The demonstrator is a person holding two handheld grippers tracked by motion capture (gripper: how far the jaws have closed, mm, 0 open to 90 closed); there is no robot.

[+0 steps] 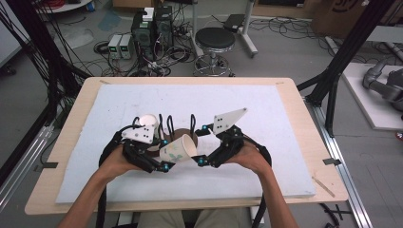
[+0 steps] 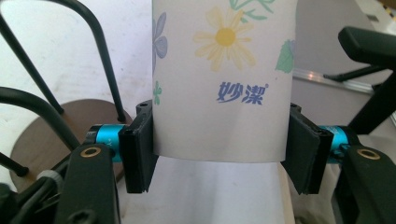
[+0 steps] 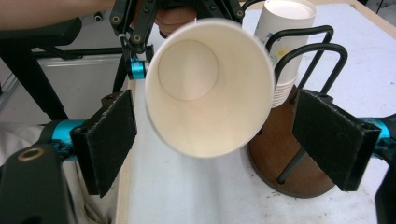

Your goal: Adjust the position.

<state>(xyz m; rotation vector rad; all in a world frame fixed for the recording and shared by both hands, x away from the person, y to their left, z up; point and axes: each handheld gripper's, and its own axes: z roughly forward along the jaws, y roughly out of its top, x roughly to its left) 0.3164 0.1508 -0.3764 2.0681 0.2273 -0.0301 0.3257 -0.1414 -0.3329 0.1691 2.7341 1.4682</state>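
One camera hung above the table [image 1: 285, 95], looking forward and down. The others rode each gripper, close in. All three caught the flowered paper cup [image 1: 177, 148].

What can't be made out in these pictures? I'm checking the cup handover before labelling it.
- Paper cup: its rim is cut off by the top edge of the left gripper view; the left gripper clamps its base.
- Cup stack: the count is hidden by the rack wires in the right gripper view.
- Right gripper: jaws open, but whether the pads touch the cup is unclear.
- Wooden base: mostly hidden by grippers in the high view.
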